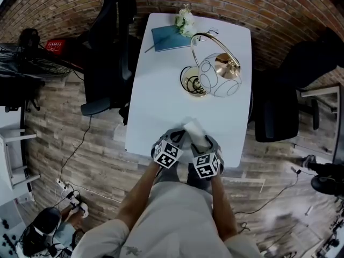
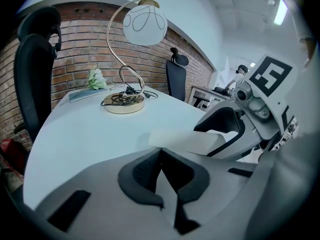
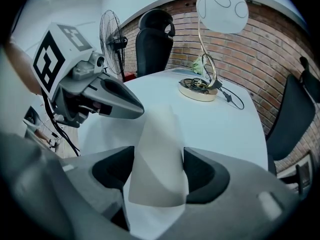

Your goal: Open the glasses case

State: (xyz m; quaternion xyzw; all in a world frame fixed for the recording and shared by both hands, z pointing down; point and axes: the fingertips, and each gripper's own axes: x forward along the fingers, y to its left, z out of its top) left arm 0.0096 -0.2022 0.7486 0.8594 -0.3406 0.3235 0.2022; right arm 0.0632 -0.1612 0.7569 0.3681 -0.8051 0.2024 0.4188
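Note:
The white glasses case [image 1: 193, 129] lies near the front edge of the white table [image 1: 156, 106], between my two grippers. My right gripper [image 3: 159, 171] straddles the case [image 3: 157, 154]. Its pads stand wide at the case's two sides, and I see no squeeze on it. My left gripper [image 2: 160, 153] has its pads together, and their tips seem to pinch the thin near edge of the case [image 2: 195, 141]. From the right gripper view the left gripper [image 3: 140, 111] comes to a closed point against the case's left side. In the head view the left gripper [image 1: 181, 136] and right gripper [image 1: 207, 141] sit close together.
A brass lamp [image 1: 215, 71] with a glass globe stands mid-table, its cable trailing right. A blue book [image 1: 169, 37] and white flowers [image 1: 184, 19] lie at the far end. Black office chairs [image 1: 110, 47] [image 1: 285, 95] flank the table. The person's body is right behind the front edge.

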